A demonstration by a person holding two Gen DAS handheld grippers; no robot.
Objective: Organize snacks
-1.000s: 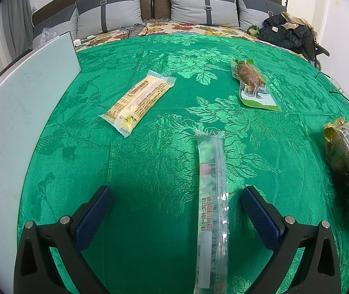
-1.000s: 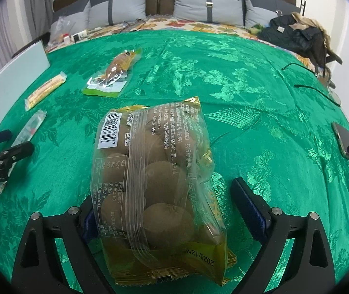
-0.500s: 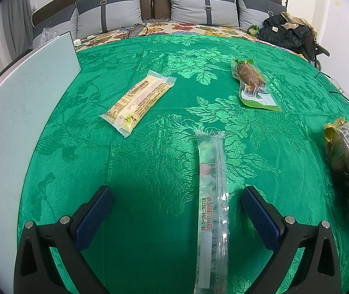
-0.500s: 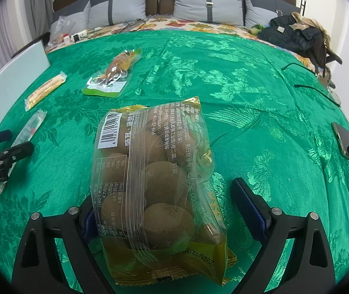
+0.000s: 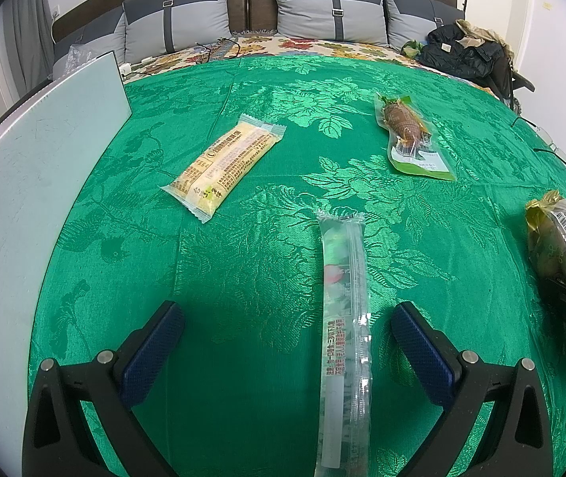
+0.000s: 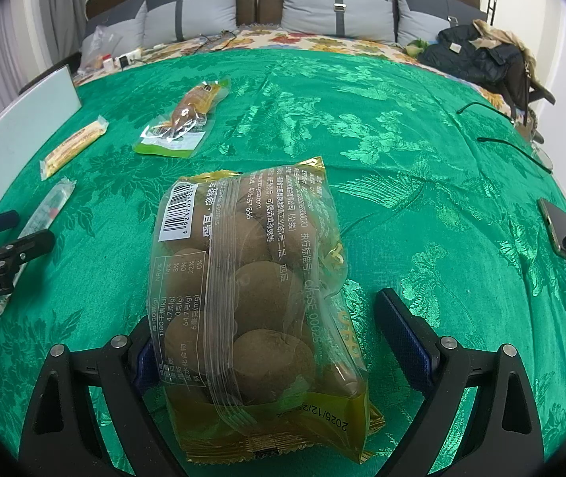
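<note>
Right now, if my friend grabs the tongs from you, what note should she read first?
Left tongs: open, around the clear stick pack, not gripping it.
Right tongs: open, around the bag of brown balls; left pad touches it, right pad is clear.
Yellow bar and green pouch lie loose farther up the green cloth.
Done: nothing gathered.
Left: close on both packs, then likely group all four snacks.

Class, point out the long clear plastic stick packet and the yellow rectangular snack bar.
long clear plastic stick packet (image 5: 344,318), left wrist view, middle of wrapper.
yellow rectangular snack bar (image 5: 225,161), left wrist view, centre of printed face.
</note>
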